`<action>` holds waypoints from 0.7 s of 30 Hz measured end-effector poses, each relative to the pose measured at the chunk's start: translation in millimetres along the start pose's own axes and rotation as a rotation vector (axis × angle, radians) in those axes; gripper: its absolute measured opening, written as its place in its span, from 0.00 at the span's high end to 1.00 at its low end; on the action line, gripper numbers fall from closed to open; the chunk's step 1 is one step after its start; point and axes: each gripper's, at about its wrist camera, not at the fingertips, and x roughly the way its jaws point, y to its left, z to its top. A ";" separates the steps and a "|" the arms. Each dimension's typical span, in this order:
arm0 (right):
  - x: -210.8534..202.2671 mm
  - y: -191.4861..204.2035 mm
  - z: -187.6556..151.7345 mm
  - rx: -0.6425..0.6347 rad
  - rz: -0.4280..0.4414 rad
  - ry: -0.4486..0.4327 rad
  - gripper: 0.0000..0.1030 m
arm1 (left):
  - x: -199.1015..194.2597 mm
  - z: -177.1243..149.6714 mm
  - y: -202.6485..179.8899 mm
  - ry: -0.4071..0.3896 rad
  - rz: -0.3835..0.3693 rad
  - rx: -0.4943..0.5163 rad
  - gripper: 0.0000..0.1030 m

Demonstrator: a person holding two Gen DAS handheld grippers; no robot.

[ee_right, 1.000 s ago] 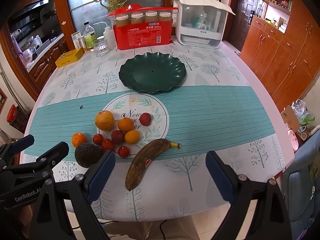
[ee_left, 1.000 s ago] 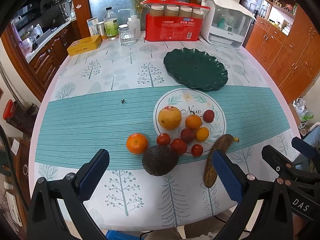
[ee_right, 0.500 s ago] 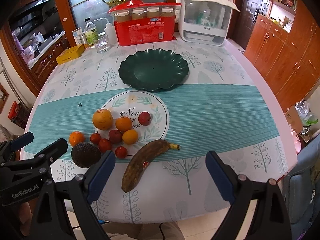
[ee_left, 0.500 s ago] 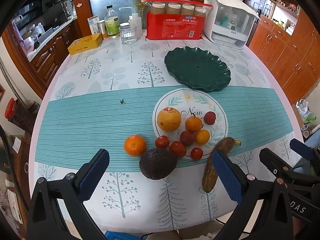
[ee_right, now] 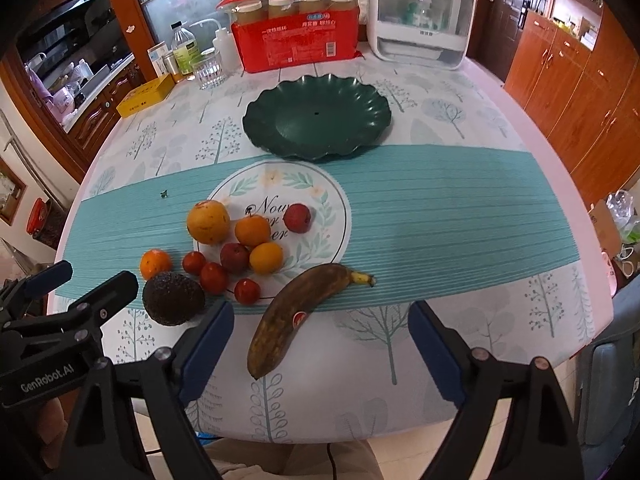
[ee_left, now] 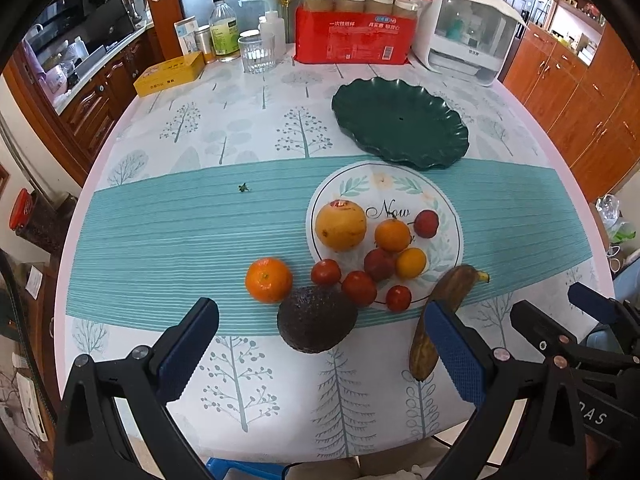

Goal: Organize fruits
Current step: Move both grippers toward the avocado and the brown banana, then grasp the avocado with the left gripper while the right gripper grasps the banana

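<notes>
The left gripper point(ee_left: 320, 344) hangs over the near table edge with its blue pads spread wide and nothing between them. Just beyond them, at twelve o'clock in the left wrist view, lies the avocado point(ee_left: 317, 319), with the tangerine point(ee_left: 268, 285) at its eleven o'clock and touching or nearly touching it. The avocado looks dark and ripe, so I judge it soft under a pebbled skin that gives good purchase; it wants a light squeeze across its broad middle. Small red fruits point(ee_left: 359, 288) crowd its one o'clock side, leaving little room for a finger there.

Further right, a loose cluster of oranges and plums sits on the printed white circle point(ee_left: 444, 208) of the tablecloth point(ee_left: 168, 232). The green plate point(ee_right: 316, 120) lies bare at twelve o'clock, the likely destination.

The right gripper point(ee_right: 320, 344) is likewise wide open and empty, with the banana point(ee_right: 298, 312) lying diagonally between its pads, stem toward two o'clock. It is heavily browned, so probably mushy and easily bruised; I would grip it gently across the thick midsection, not the stem.
</notes>
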 end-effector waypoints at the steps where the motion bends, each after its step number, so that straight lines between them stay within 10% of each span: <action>1: 2.3 0.6 -0.2 0.001 0.006 0.007 0.14 | 1.2 -0.6 0.6 0.003 0.002 -0.001 0.01; 21: 58.3 16.0 -4.3 0.031 0.111 0.187 0.20 | 34.2 -4.9 23.5 0.110 0.013 0.004 0.01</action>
